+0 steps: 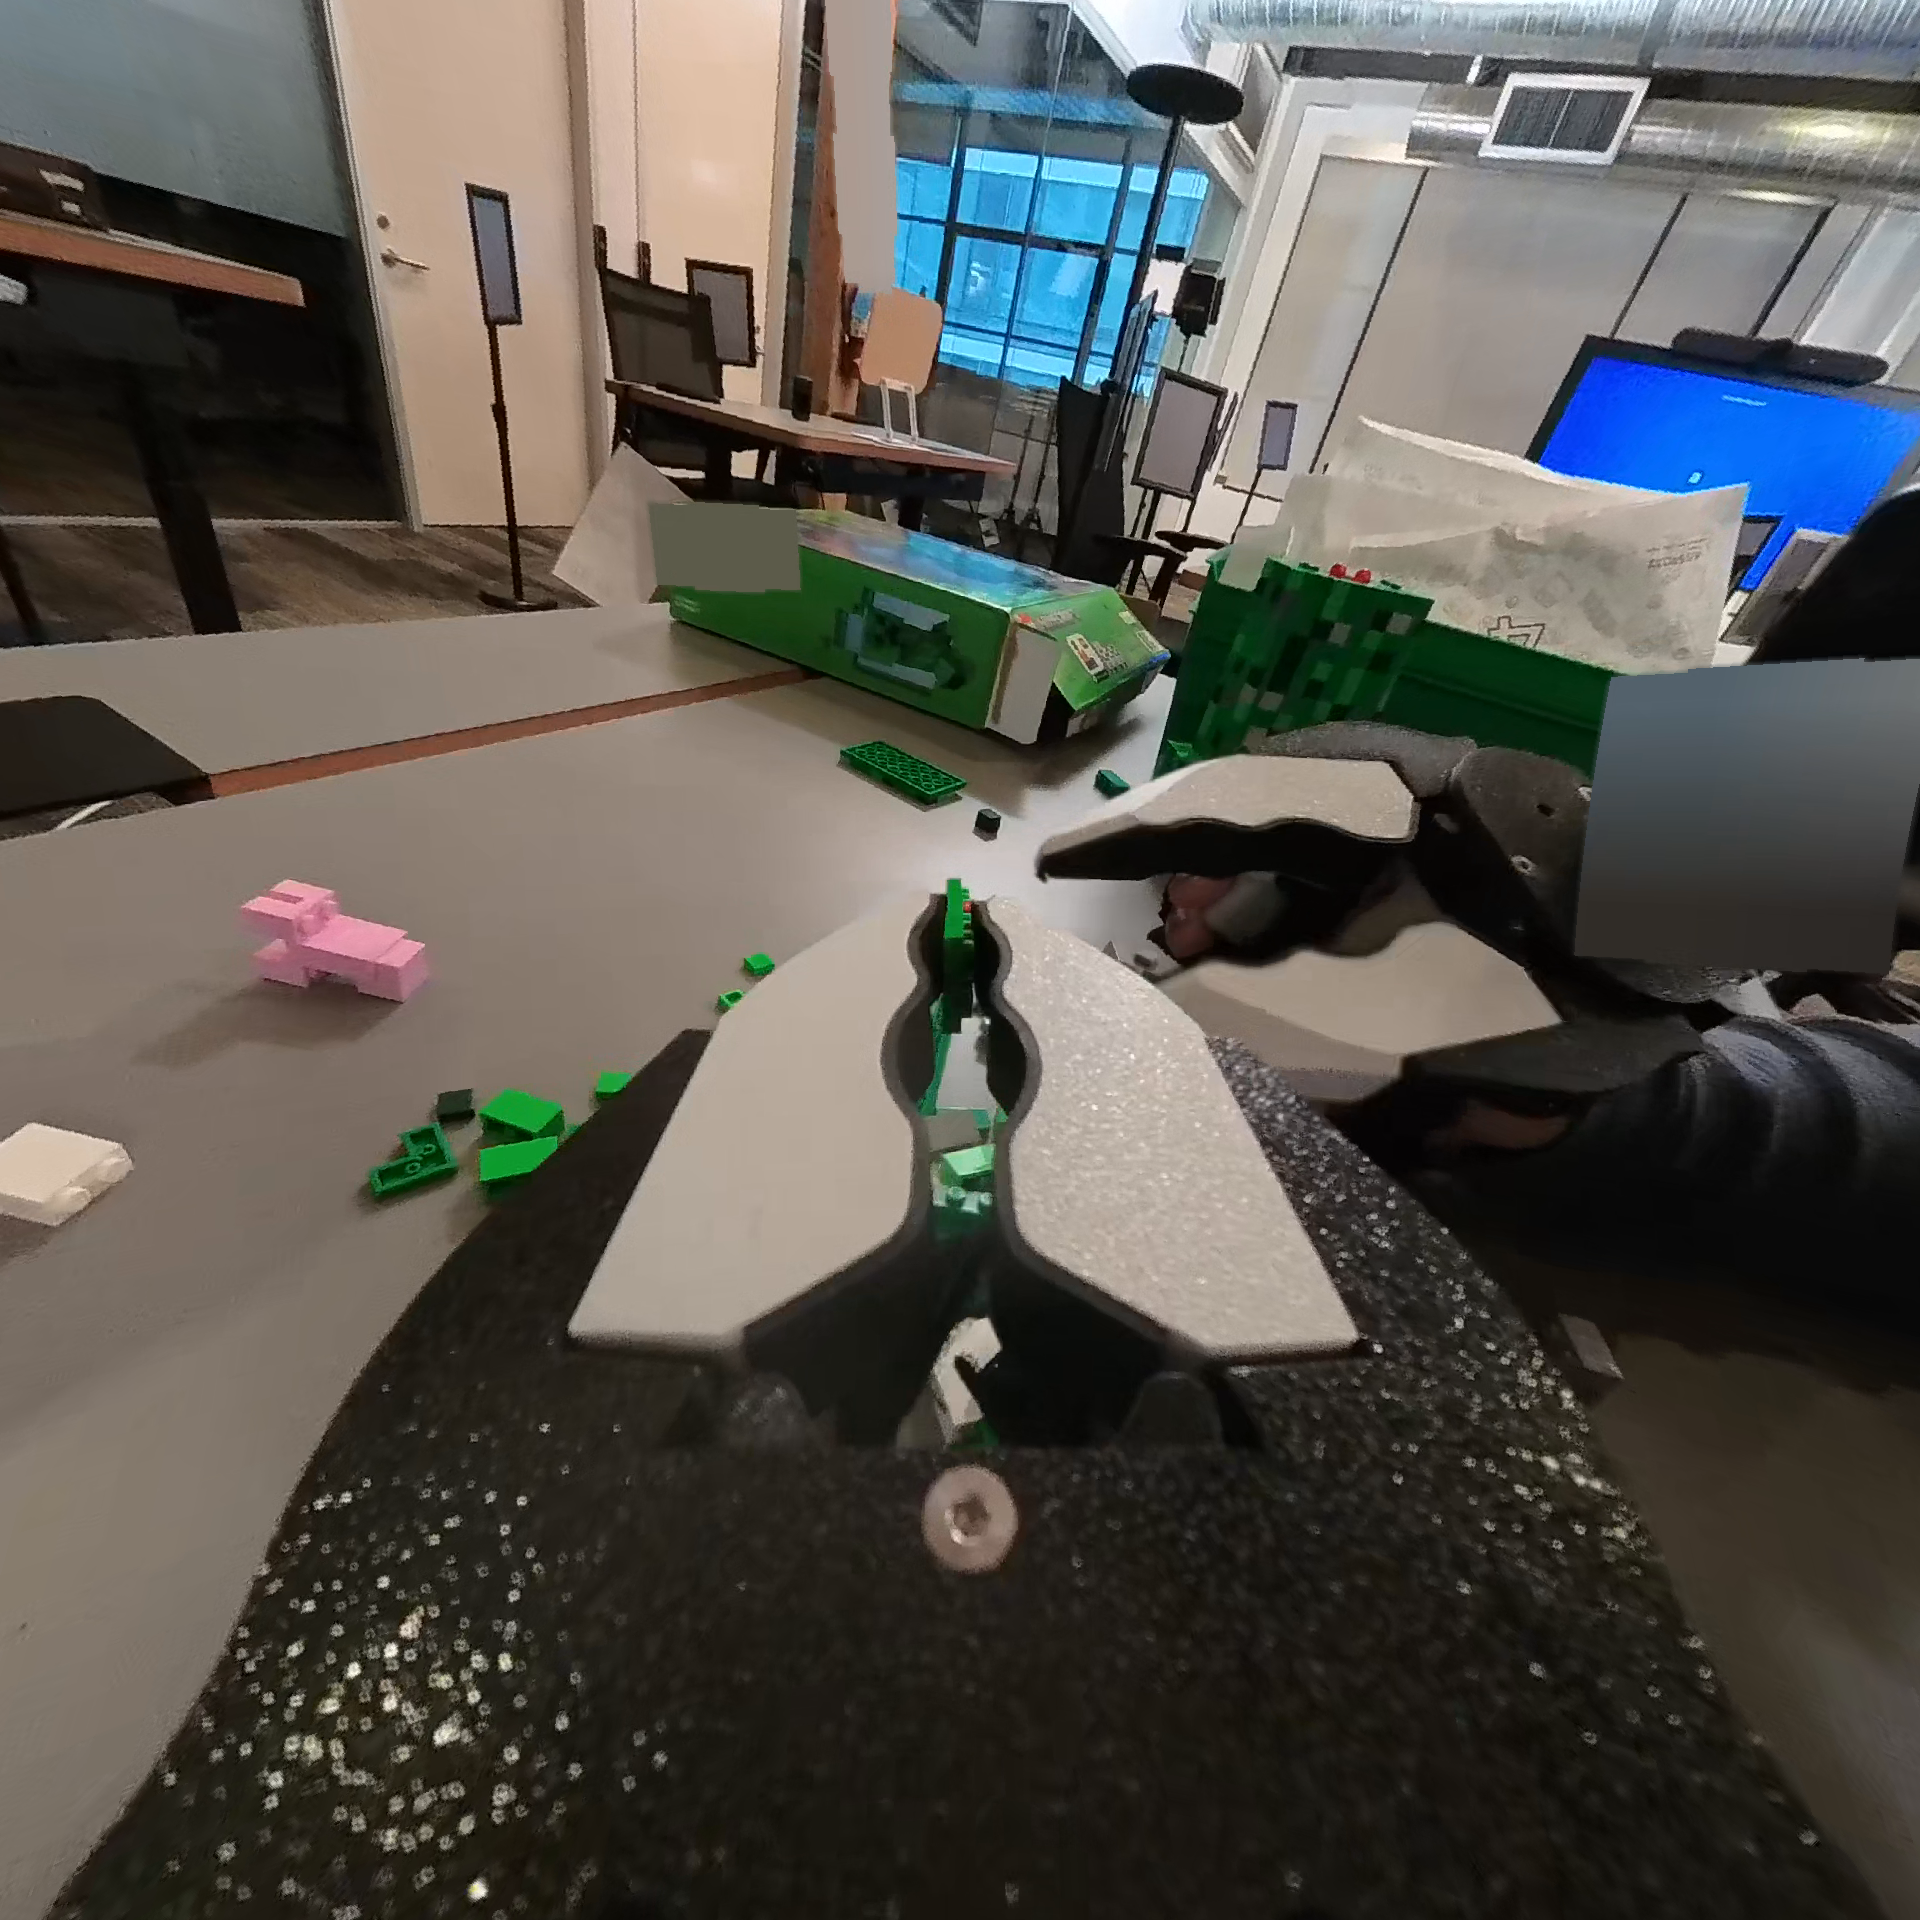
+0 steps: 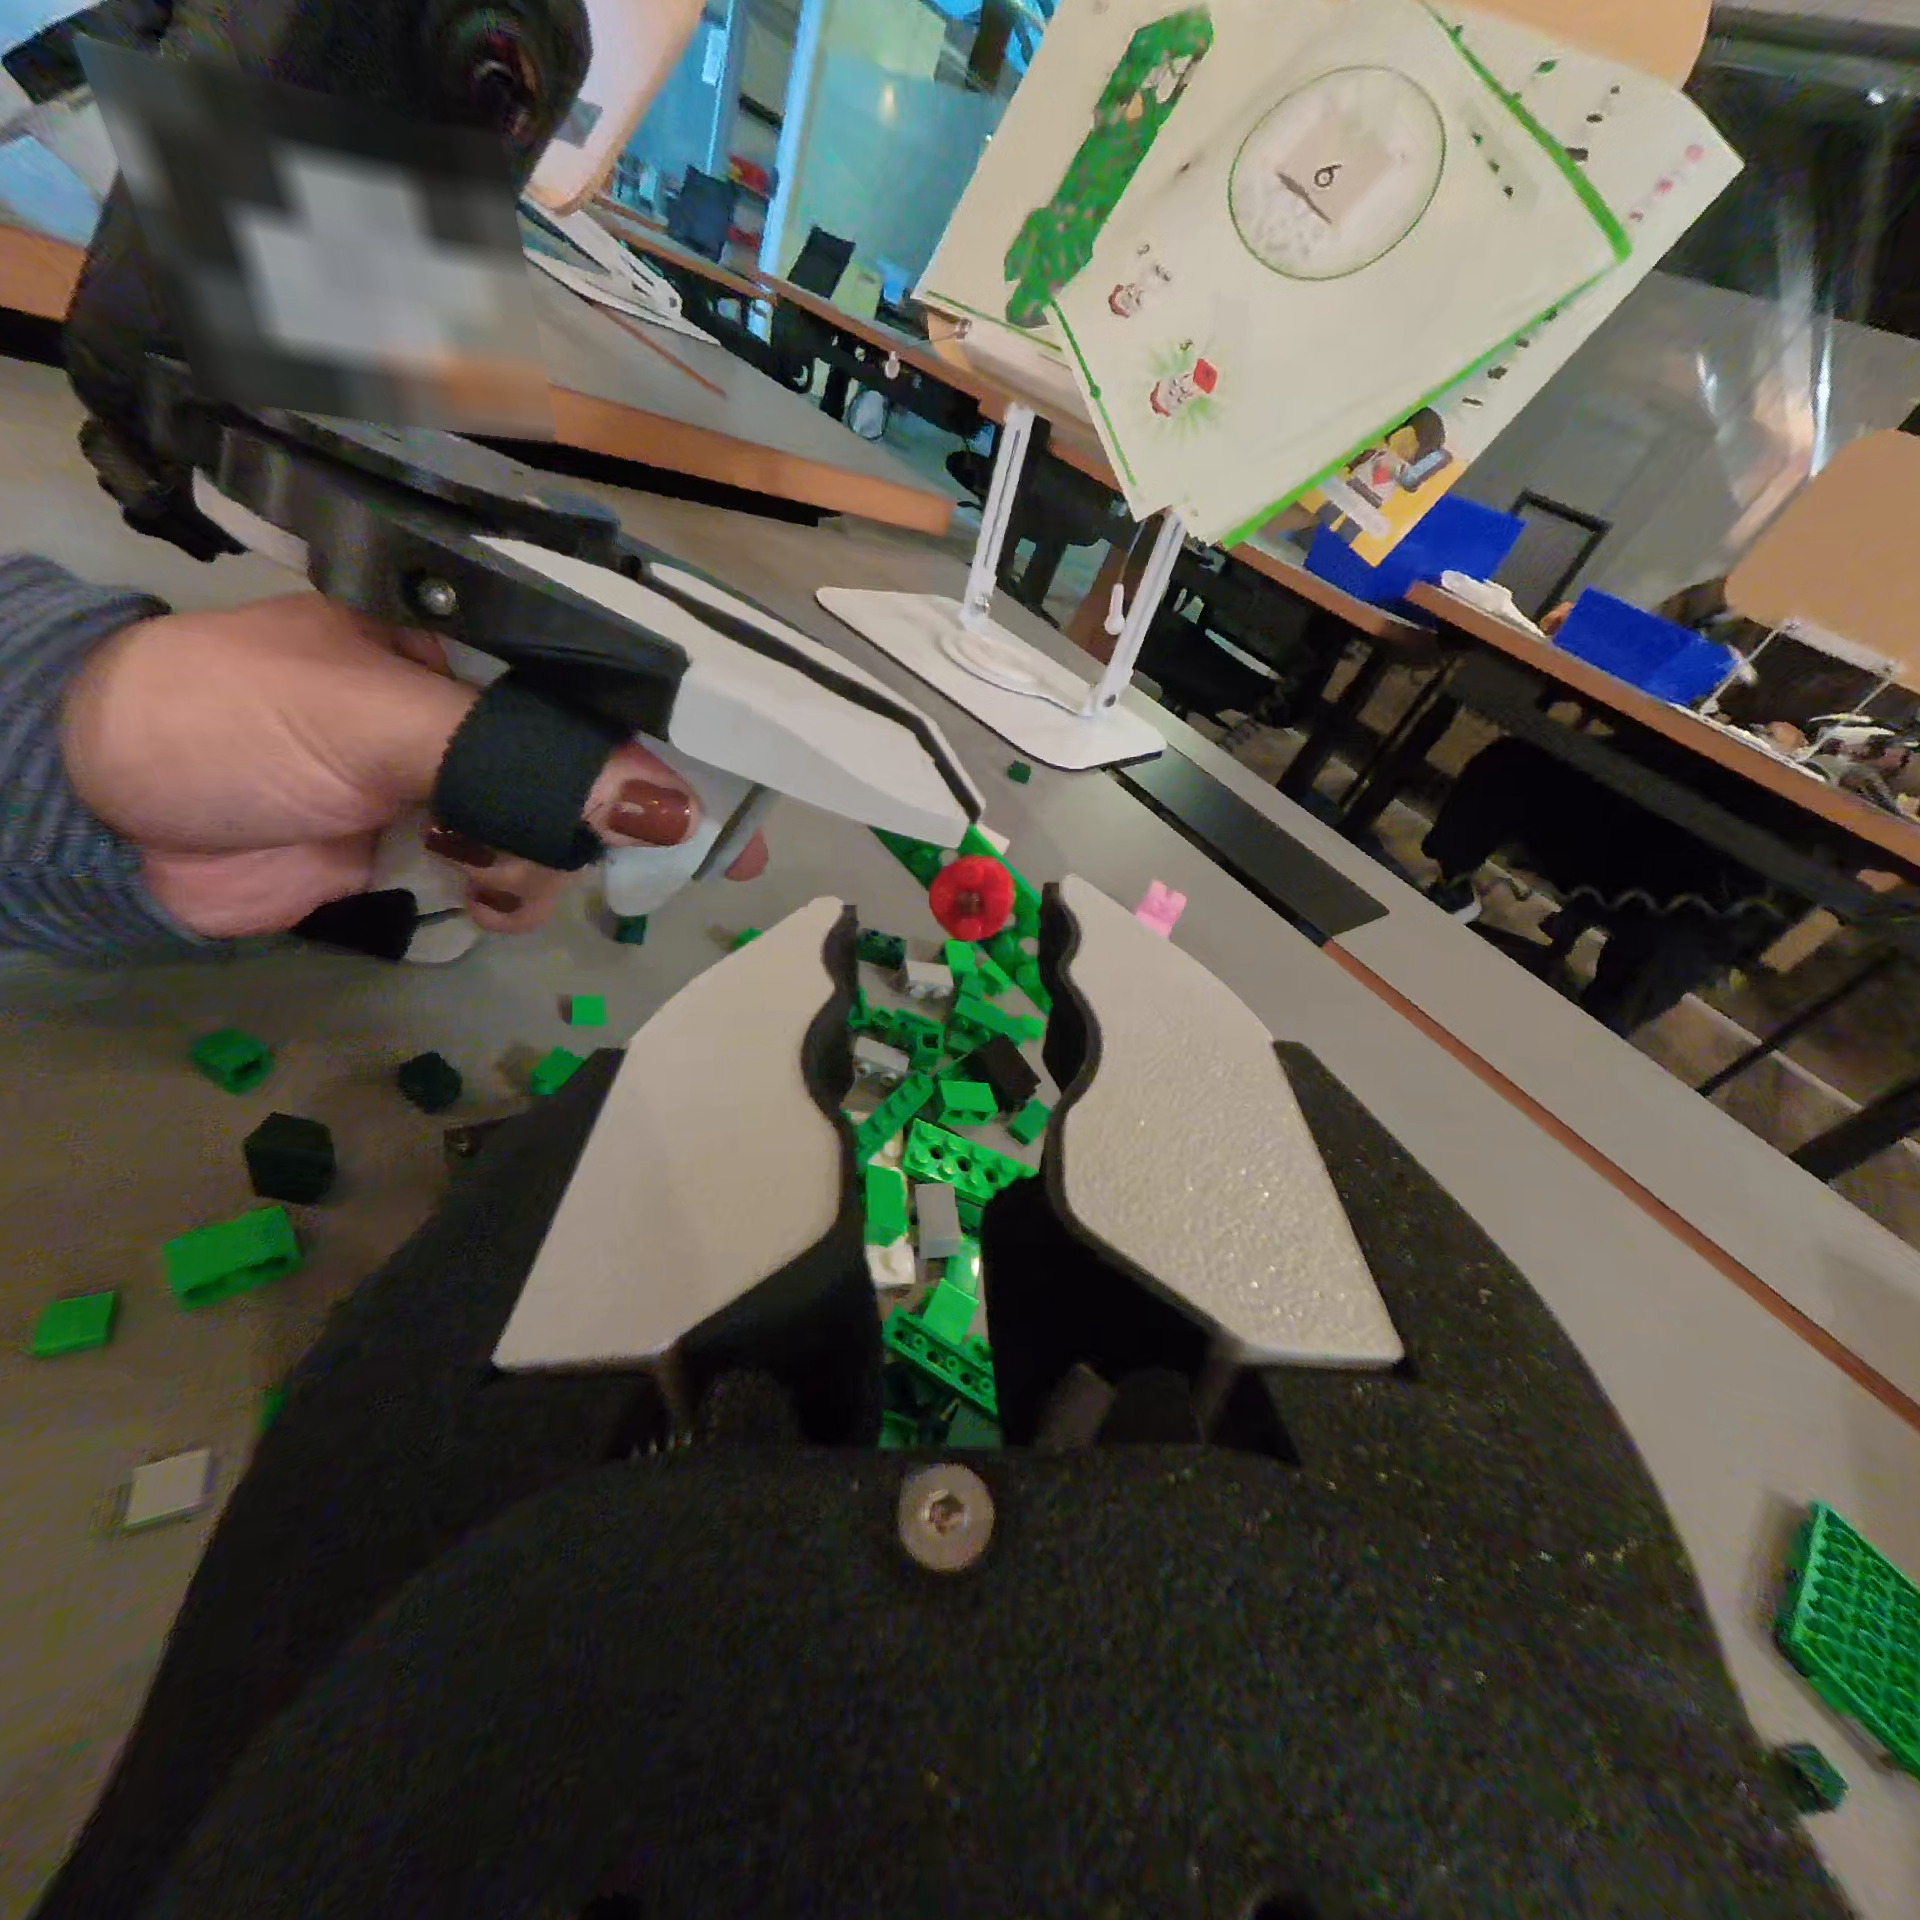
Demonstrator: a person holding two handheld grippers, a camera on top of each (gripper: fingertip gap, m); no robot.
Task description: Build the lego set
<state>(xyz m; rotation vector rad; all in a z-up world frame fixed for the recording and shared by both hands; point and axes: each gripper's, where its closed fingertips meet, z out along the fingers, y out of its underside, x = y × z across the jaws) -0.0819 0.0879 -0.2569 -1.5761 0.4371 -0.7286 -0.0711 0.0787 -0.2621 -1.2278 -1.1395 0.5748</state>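
Lego pieces (image 2: 940,1081) litter grey office table (image 1: 623,831); left claw (image 1: 956,914) clamps green piece (image 1: 954,940), right claw (image 2: 948,914) apart.

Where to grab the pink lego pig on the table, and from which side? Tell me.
Take the pink pig across its long, flat-sided body, behind the head. It stands upright and alone on the bare grey table, so come straight down from above, one finger on each flank. The head end looks stepped and uneven. The left tool already holds a green piece; use the open right tool.
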